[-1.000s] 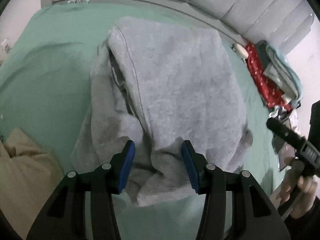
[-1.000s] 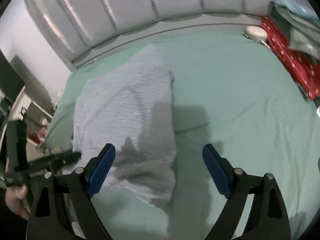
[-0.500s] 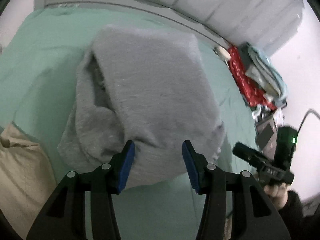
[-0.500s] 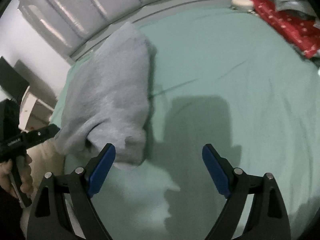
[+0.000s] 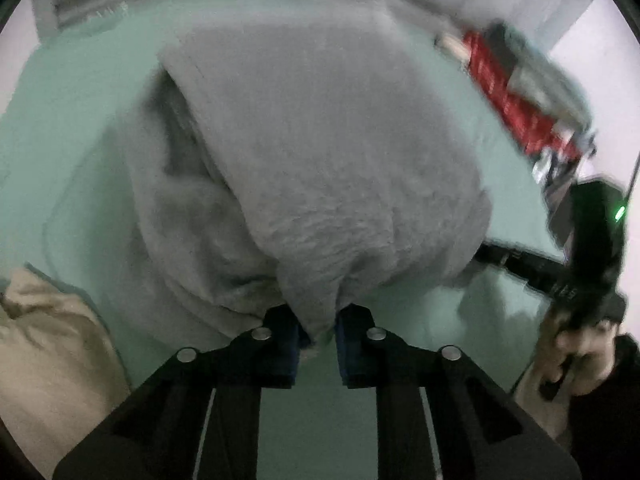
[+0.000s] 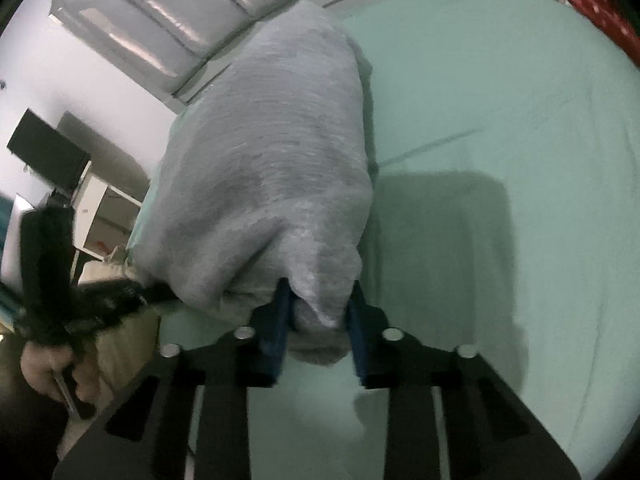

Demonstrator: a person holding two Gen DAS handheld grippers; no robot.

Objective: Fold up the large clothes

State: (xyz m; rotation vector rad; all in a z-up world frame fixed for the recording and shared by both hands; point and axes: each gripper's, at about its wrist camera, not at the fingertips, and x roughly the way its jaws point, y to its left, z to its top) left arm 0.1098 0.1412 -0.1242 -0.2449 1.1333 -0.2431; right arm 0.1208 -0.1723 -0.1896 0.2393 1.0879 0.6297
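Note:
A large grey fleece garment (image 5: pixel 320 168) lies in a partly folded heap on the mint green bed sheet (image 5: pixel 72 92). My left gripper (image 5: pixel 318 338) is closing, and its blue pads pinch the near hem of the garment. In the right wrist view the same grey garment (image 6: pixel 276 176) bulges up at the left. My right gripper (image 6: pixel 320 320) is closing too, with its blue pads pressed on a near corner of the fleece. Each view shows the other gripper held in a hand (image 5: pixel 584 344) at its edge.
A padded grey headboard (image 6: pixel 168 16) runs along the far side of the bed. Red patterned fabric and other clothes (image 5: pixel 516 92) are piled at the right edge. A beige cloth (image 5: pixel 44 356) lies at the near left. A white shelf (image 6: pixel 100 208) stands beside the bed.
Both grippers went from wide open to closed on the near edge of the grey garment. The right gripper dropped down and shifted left onto the garment's corner.

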